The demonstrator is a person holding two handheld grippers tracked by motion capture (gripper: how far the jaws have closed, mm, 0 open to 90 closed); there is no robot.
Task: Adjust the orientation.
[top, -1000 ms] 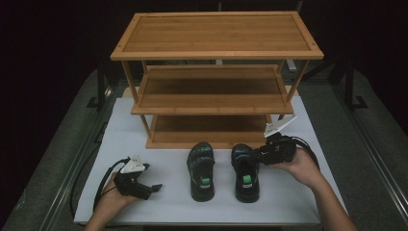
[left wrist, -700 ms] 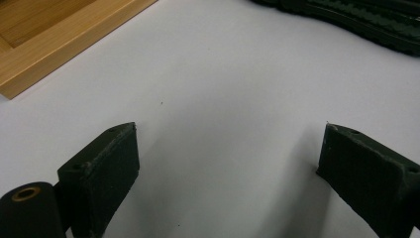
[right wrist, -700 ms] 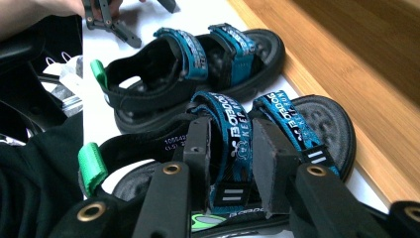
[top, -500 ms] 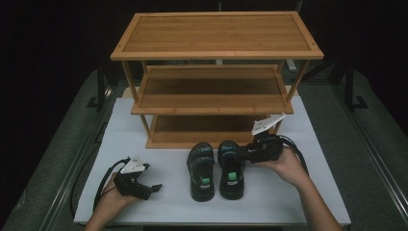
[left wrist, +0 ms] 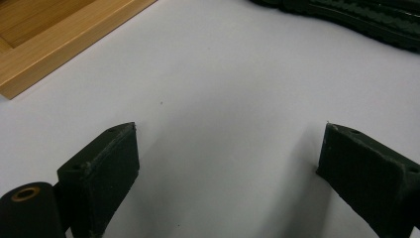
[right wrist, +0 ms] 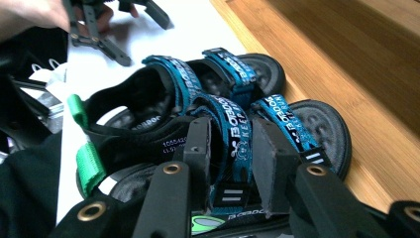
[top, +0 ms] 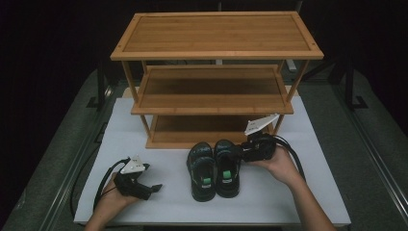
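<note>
Right gripper (top: 243,153) mid-frame, jaws clamped on right sandal (top: 227,167) strap, touching left sandal (top: 201,169). Left gripper (top: 153,188) lower left, jaws apart.

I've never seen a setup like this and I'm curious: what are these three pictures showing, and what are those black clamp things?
A person holds a hand-operated two-jaw gripper in each hand. The high view looks down on a white table with a wooden shoe rack and two black sandals. The other two pictures come from cameras riding on the grippers. The left gripper rests open over bare table. The right gripper has its jaws closed on a blue strap of the right sandal, which sits beside the left sandal.
</note>
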